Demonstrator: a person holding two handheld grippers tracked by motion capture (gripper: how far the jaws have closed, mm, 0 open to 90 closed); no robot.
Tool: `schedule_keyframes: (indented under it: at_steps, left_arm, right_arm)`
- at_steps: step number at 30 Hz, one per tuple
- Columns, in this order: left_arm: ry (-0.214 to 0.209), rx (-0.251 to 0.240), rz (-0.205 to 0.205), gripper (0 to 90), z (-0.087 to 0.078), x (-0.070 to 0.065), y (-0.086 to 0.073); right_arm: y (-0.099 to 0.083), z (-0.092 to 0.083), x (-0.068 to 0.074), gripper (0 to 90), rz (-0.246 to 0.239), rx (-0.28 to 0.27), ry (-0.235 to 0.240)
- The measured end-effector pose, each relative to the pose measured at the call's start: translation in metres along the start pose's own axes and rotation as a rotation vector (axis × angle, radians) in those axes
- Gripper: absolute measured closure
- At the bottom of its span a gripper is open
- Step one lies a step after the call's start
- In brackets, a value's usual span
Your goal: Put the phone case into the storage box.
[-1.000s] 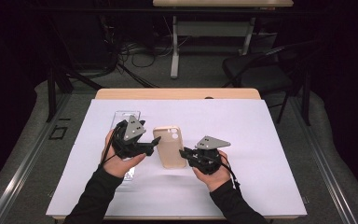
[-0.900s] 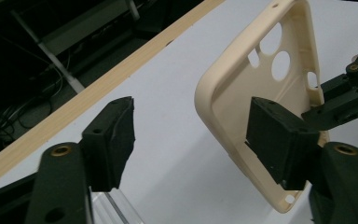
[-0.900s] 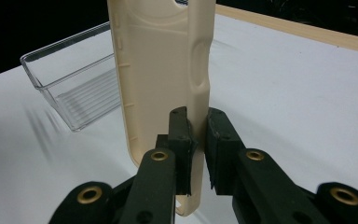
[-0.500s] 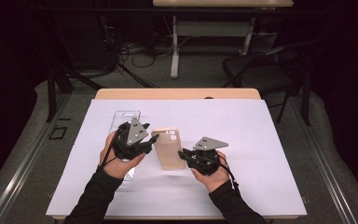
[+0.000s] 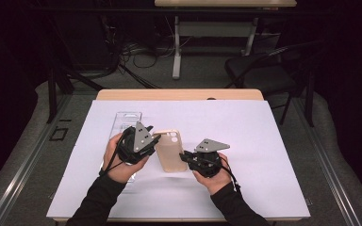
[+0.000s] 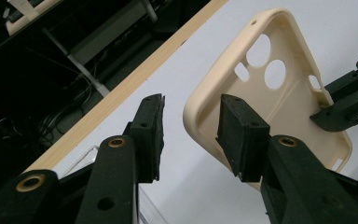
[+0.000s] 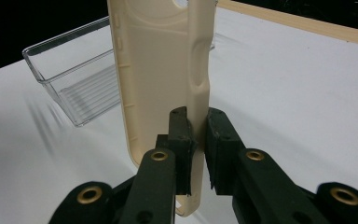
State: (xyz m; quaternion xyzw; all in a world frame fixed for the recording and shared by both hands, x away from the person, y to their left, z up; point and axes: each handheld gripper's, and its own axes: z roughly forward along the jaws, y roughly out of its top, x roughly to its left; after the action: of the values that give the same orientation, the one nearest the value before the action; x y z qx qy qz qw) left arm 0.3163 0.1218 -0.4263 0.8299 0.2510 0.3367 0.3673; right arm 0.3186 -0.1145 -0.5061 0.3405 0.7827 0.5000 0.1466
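While the right gripper (image 7: 196,140) clamps the phone case (image 7: 163,70) | left gripper (image 6: 191,135) jaws, just closing, straddle its rim without pressing | clear tray (image 7: 74,79) beside.

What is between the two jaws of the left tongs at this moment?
In the left gripper view, the side wall of the cream phone case stands between the jaws of the left tongs, which have just been closing; the pads do not yet press it.

Both dark-sleeved forearms reach in from the near edge. The left gripper (image 5: 152,141) angles rightward, its black jaws just closing, a gap remaining. The right gripper (image 5: 185,157) points left, jaws pinched tight.
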Motion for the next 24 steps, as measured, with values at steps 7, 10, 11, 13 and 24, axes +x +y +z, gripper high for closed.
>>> schedule_keyframes:
  at_steps: [7,10,11,13,24]
  left_arm:
    - [-0.001,0.015,-0.009,66.4,0.0006,-0.0024,0.0]
    - [0.012,0.018,-0.004,68.0,0.0,-0.0033,0.0004]
    - [0.013,0.019,-0.003,68.5,-0.0003,-0.0034,0.0004]
    - [0.016,0.022,-0.003,69.6,-0.0003,-0.0035,0.0005]
    - [0.033,0.046,0.017,74.6,0.0007,-0.0051,0.0007]
  right_arm:
    - [-0.0002,0.0003,0.0001,82.0,0.007,0.002,0.005]
    - [-0.0005,0.0009,0.0004,82.0,0.007,0.003,0.004]
    - [-0.0005,0.0011,0.0002,82.0,0.006,0.004,0.004]
    - [-0.0006,0.0012,0.0003,82.0,0.008,0.008,0.003]
    - [-0.0008,0.0018,0.0016,82.0,0.002,0.011,0.006]
